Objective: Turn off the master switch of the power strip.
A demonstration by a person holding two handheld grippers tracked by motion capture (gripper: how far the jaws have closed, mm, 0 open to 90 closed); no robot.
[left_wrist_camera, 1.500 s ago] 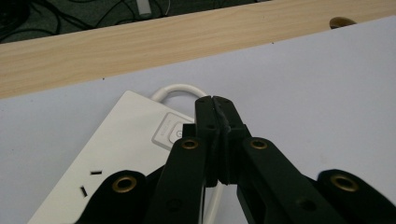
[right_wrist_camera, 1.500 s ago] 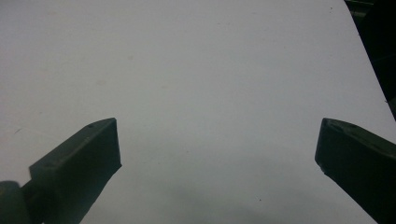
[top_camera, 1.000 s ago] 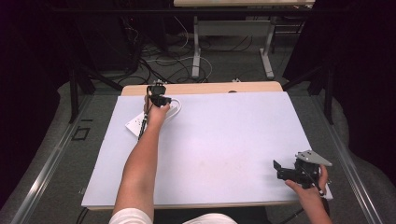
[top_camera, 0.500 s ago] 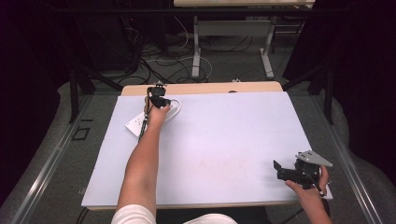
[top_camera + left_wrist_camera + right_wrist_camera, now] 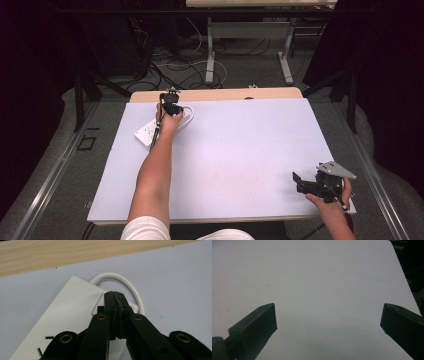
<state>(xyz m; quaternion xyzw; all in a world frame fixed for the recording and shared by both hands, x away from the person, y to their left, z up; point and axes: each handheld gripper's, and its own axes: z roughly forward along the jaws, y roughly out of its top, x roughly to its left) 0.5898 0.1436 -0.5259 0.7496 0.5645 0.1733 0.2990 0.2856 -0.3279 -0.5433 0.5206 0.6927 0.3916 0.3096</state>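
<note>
I see my left tool [image 5: 115, 296] with its jaws pressed together, tips over the corner of a white power strip [image 5: 67, 312] where its white cable [image 5: 125, 283] loops out; I cannot tell whether the tips touch the strip. In the high view the left tool [image 5: 171, 100] sits at the far left of the bench [image 5: 240, 150], with the power strip [image 5: 146, 133] lying flat at an angle just beside my forearm and the cable [image 5: 189, 116] curling to the tool's right.

My right tool [image 5: 300, 182] rests at the near right corner of the bench, well apart from the strip. In its own view the right tool [image 5: 328, 320] has its jaws spread wide with bare white surface between them.

The bench top is covered by a pale white sheet, and a strip of light wood shows along its far edge [image 5: 220, 94]. Beyond it the room is dark, with a grey floor, tangled cords [image 5: 170, 60] and the legs of another table [image 5: 210, 50].
</note>
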